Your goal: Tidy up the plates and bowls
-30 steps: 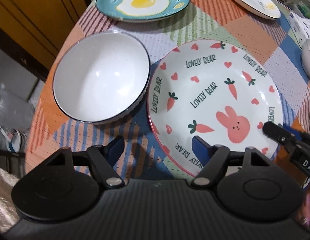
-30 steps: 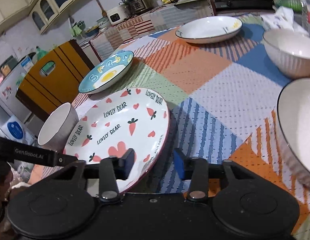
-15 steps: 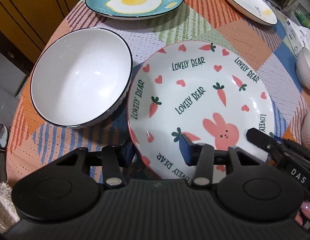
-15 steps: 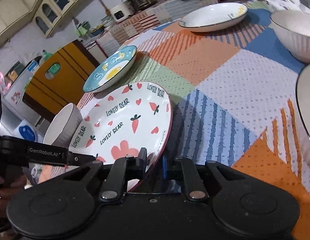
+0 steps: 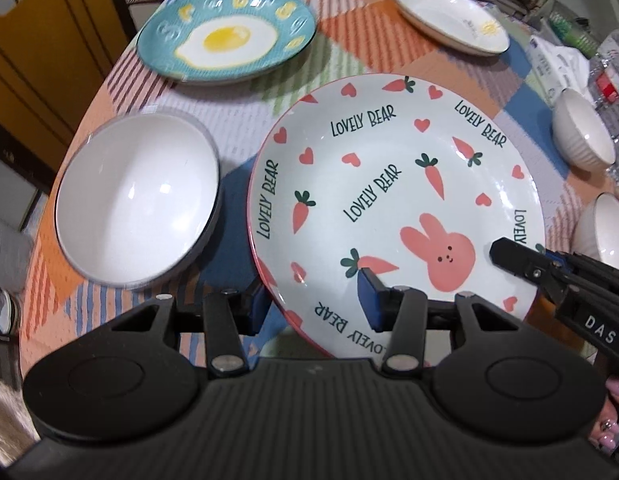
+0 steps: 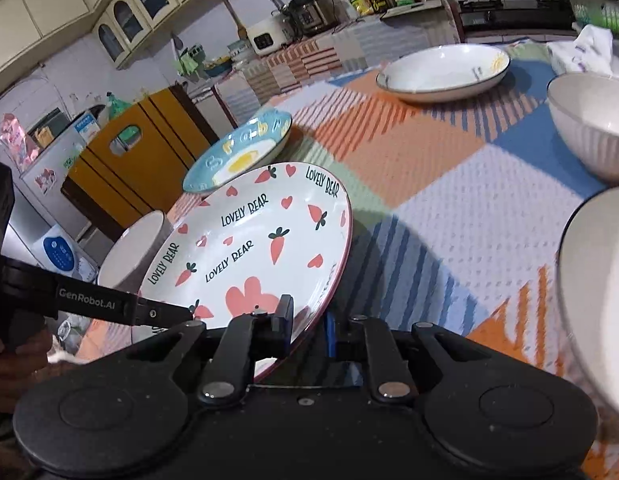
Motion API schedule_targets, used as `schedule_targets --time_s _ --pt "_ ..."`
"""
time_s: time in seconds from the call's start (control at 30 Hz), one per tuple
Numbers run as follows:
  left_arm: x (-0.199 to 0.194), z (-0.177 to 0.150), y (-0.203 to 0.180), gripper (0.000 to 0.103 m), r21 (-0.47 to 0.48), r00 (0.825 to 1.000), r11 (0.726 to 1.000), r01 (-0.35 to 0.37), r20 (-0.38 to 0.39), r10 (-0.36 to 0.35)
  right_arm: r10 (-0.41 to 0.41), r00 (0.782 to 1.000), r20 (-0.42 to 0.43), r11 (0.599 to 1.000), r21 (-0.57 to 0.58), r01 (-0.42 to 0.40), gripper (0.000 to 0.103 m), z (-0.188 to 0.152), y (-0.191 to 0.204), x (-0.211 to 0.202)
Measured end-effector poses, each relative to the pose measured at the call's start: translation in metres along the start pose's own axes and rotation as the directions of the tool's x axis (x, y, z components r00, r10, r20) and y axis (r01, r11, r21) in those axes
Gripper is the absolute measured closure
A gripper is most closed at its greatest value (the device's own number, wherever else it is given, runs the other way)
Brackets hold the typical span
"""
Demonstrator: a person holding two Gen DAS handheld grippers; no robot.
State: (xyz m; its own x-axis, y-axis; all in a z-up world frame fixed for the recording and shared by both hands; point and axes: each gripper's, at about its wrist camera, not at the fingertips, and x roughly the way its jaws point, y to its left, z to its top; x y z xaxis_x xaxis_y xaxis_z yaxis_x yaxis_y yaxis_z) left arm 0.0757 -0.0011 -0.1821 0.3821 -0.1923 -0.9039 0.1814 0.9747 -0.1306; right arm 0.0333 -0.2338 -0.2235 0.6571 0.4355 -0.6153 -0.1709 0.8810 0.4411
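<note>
The left gripper (image 5: 313, 300) clamps the near rim of the bunny plate (image 5: 393, 204), one finger under, one on top. The right gripper (image 5: 509, 258) grips its right rim. Left of the plate sits a white bowl (image 5: 137, 200); beyond it, an egg plate (image 5: 225, 40).

The bunny plate (image 5: 393, 184) looks like glazed ceramic, super glossy with printed carrots and hearts. Same shiny glaze on the white bowl (image 5: 137, 196) at the left of the frame and the egg plate (image 5: 225, 40) up top. The tablecloth (image 6: 449, 208) is woven cloth, matt and waffle-textured. Both grippers look like matt black plastic, with small metal rivets.
</note>
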Motion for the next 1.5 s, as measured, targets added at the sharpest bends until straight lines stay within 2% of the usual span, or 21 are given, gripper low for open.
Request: schedule_targets --time_s 0.23,0.47,0.6,0.73,0.9,1.07,1.23,1.37,1.43,1.5 --pt "-0.01 0.036 -0.016 0.058 0.029 0.999 0.999 0.019 0.048 -0.02 -0.016 0.999 0.052 1.0 -0.007 0.016 0.083 0.031 -0.005 -0.013" --pt "0.012 0.072 -0.024 0.058 -0.004 0.996 0.997 0.081 0.033 -0.081 -0.044 0.997 0.058 0.999 -0.004 0.044 0.083 0.067 -0.017 -0.012" --pt "0.033 0.082 -0.029 0.058 -0.009 0.994 0.994 0.109 0.022 -0.108 -0.089 0.995 0.034 0.995 -0.035 0.09 0.083 0.08 -0.025 -0.002" --pt "0.048 0.091 -0.036 0.058 -0.001 0.994 0.994 0.111 0.02 -0.111 -0.117 0.993 0.001 0.993 -0.017 0.117 0.083 0.085 -0.039 0.007" --pt "0.07 0.101 -0.036 0.058 -0.018 0.989 0.989 0.148 -0.003 -0.149 -0.147 0.989 -0.021 0.989 -0.018 0.147 0.083 0.094 -0.049 0.015" --pt "0.08 0.101 -0.037 0.058 -0.007 0.992 0.992 0.122 -0.016 -0.122 -0.174 0.982 -0.074 0.985 -0.021 0.173 0.083 0.096 -0.053 0.028" --pt "0.086 0.094 -0.042 0.058 0.003 0.992 0.993 0.119 -0.031 -0.118 -0.23 0.964 -0.132 0.973 -0.01 0.23 0.083 0.096 -0.055 0.041" --pt "0.086 0.095 -0.045 0.058 0.013 0.993 0.993 0.116 -0.04 -0.115 -0.279 0.95 -0.143 0.96 -0.018 0.279 0.081 0.098 -0.053 0.047" --pt "0.084 0.097 -0.047 0.058 0.023 0.992 0.993 0.115 -0.049 -0.114 -0.317 0.931 -0.178 0.948 -0.02 0.319 0.076 0.098 -0.051 0.053" --pt "0.083 0.098 -0.05 0.058 0.035 0.992 0.994 0.104 -0.069 -0.101 -0.376 0.904 -0.203 0.925 -0.033 0.377 0.071 0.096 -0.048 0.061"
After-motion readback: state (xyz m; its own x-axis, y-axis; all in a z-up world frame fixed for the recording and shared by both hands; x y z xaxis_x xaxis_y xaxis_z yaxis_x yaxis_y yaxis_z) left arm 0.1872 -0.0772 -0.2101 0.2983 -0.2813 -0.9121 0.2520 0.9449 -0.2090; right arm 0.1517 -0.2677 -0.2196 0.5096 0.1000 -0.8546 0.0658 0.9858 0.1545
